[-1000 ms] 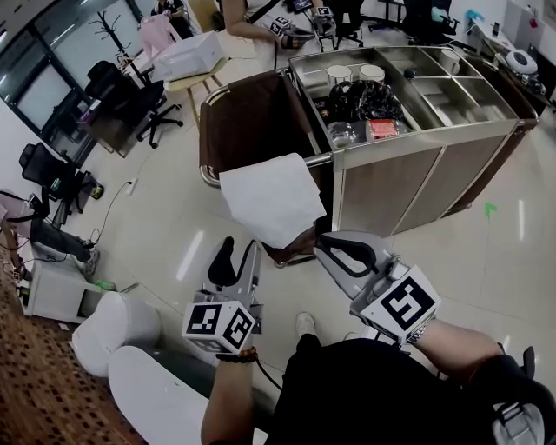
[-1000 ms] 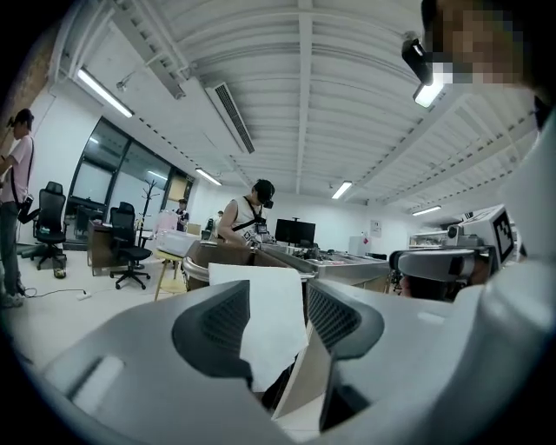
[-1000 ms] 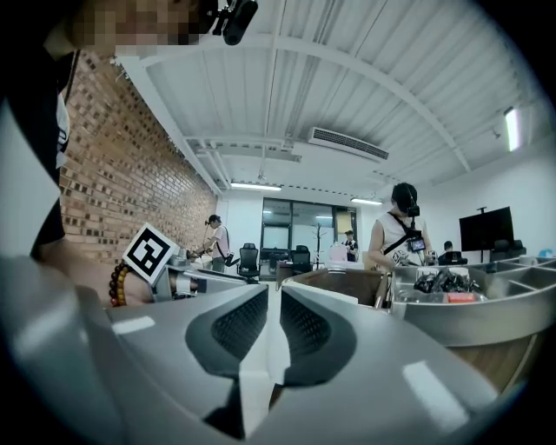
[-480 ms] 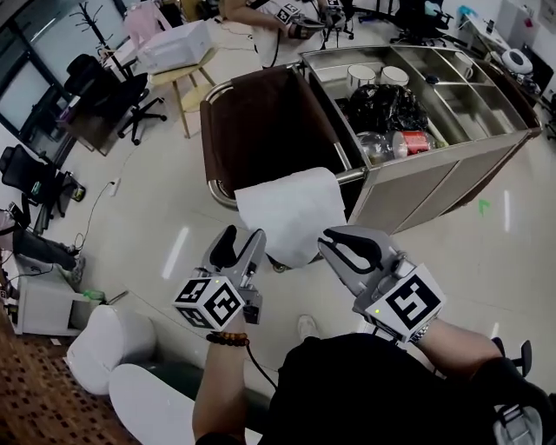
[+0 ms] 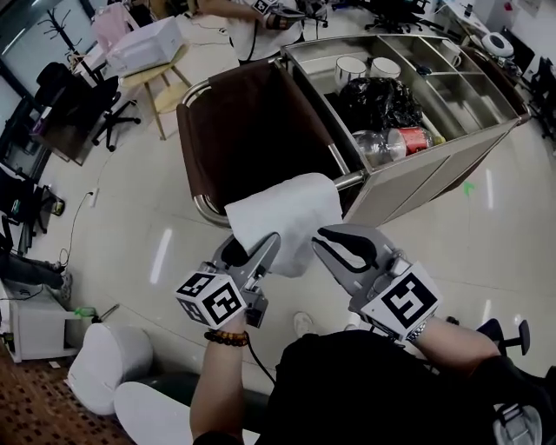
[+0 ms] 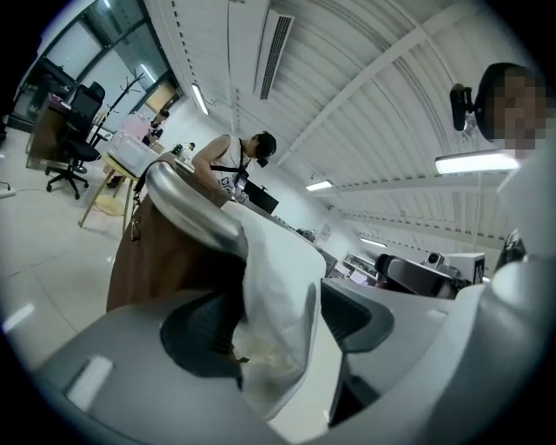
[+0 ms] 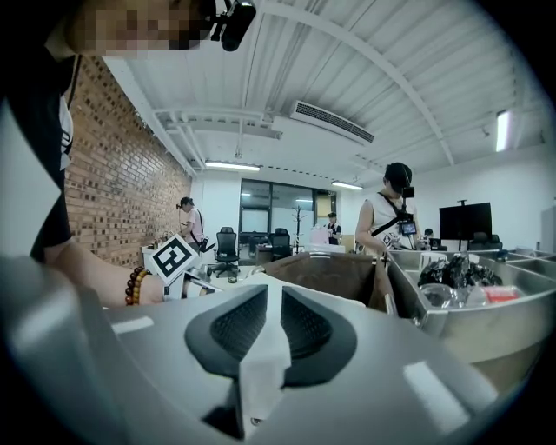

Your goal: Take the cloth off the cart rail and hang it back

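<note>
White cloth (image 5: 282, 213) draped over the chrome rail (image 5: 201, 209) at the near end of the steel cart (image 5: 408, 178), folded across the top of the rail and hanging down on the near side. Just behind the rail, a brown bag (image 5: 252, 130) slung open inside the cart's end frame.

Left gripper (image 5: 252, 249) raised to the lower left part of the cloth. Jaws spread wide, having just been opening, with the hanging cloth between them. In the left gripper view, cloth lying against one dark pad and standing clear of the other, so loose rather than pinched. Bead bracelet (image 5: 228, 338) on the wrist behind the marker cube.

Right gripper (image 5: 323, 236) just beside the lower right edge of the cloth, pointing toward the cart. Jaws pressed together on a fold of the cloth. In the right gripper view, a narrow strip of white caught between the two dark pads and sticking out below them.

On the cart's top, in the steel trays: two white cups (image 5: 365, 69) at the far side, a crumpled black bag (image 5: 378, 102) next to them, a clear bottle (image 5: 375, 146) and a red can (image 5: 415, 139) lying near the front edge.

At the far end of the cart, a person (image 5: 252, 22) standing, only partly in view
</note>
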### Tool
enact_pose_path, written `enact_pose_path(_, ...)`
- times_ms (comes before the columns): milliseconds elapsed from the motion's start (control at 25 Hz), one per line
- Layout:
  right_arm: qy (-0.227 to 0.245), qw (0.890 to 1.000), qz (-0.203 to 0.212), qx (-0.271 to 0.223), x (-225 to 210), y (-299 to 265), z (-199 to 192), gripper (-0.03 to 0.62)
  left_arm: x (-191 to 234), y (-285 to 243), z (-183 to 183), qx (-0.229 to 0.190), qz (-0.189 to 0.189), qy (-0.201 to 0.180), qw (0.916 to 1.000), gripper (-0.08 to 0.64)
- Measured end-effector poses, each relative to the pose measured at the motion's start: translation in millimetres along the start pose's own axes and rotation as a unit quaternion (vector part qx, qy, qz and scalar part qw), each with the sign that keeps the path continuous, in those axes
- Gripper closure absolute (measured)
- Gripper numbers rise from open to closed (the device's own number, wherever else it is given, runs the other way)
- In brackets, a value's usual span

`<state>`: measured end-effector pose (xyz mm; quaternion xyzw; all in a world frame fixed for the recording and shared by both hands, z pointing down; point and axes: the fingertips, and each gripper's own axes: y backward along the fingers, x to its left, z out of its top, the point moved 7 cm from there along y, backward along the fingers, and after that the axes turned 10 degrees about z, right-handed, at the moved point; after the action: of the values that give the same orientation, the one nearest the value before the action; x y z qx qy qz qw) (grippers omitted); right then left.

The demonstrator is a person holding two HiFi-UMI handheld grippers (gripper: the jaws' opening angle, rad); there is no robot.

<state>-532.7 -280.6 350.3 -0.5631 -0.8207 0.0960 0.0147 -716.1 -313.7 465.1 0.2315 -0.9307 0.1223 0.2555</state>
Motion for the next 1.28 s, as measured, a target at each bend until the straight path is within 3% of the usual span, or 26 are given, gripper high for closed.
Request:
enact_pose_path(240,-0.005,1.0,-0.006,-0.003,-2.5,1.6,0.0,0.543,-1.5,-2.7,3.6,0.007,0.004,-0.015,0.9999,0.358)
enact_pose_path(600,-0.006,1.0,-0.001,-0.014,-2.9,16.2,3.9,0.543,-12.8,3.0,8.0,0.001,0.043,-0.028,0.9987,0.49)
enact_pose_path(920,-0.002,1.0,0.011,-0.028,7.2,42.5,15.4,0.543,-28.7,24.8,13.9,-0.02,0.095,-0.017,0.9951,0.522)
enact_pose_path(1120,0.009,0.998,0.022,-0.049,19.7,114.3,-25.8,0.543,-69.0,32.8,-45.4,-0.035,0.127,-0.007,0.9912,0.52)
enact_pose_path(1280,0.015,0.997,0.031,-0.069,18.7,188.8,-70.1,0.543,-120.8,26.8,-108.0,-0.049,0.128,-0.017,0.9905,0.535)
